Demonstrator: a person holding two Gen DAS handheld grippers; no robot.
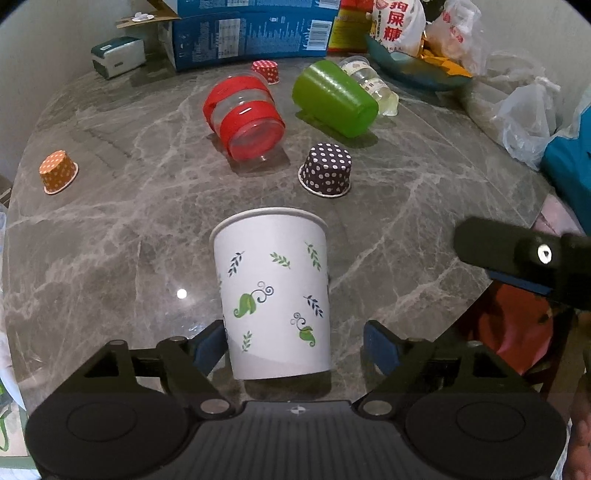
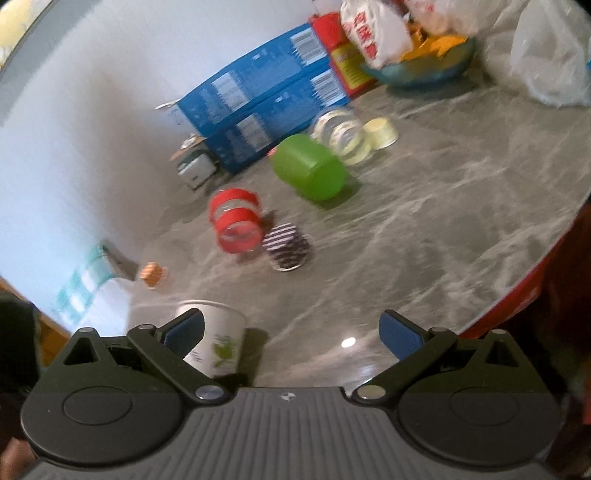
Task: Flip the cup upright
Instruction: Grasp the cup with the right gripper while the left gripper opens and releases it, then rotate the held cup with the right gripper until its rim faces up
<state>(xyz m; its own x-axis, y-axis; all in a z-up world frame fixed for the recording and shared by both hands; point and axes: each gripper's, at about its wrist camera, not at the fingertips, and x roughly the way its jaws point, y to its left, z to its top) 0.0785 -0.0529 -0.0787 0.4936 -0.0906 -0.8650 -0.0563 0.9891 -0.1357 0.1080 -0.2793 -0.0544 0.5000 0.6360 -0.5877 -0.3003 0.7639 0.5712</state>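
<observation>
A white paper cup with green leaf prints [image 1: 275, 295] stands upright on the grey marble table [image 1: 110, 229], rim up. My left gripper [image 1: 295, 345] is open around its base; the left pad is at the cup wall, the right pad stands clear of it. The cup also shows in the right wrist view [image 2: 218, 341], partly behind my left finger. My right gripper [image 2: 293, 334] is open and empty above the table, to the right of the cup. It appears in the left wrist view as a black bar [image 1: 524, 258] at the right edge.
A red-banded clear cup [image 1: 243, 116] and a green cup [image 1: 334, 98] lie on their sides. A dark dotted liner [image 1: 327, 168], an orange one [image 1: 57, 171] and a red one [image 1: 266, 70] sit inverted. Blue boxes [image 1: 251, 33], a snack bowl [image 1: 417, 62] and plastic bags [image 1: 528, 114] stand behind.
</observation>
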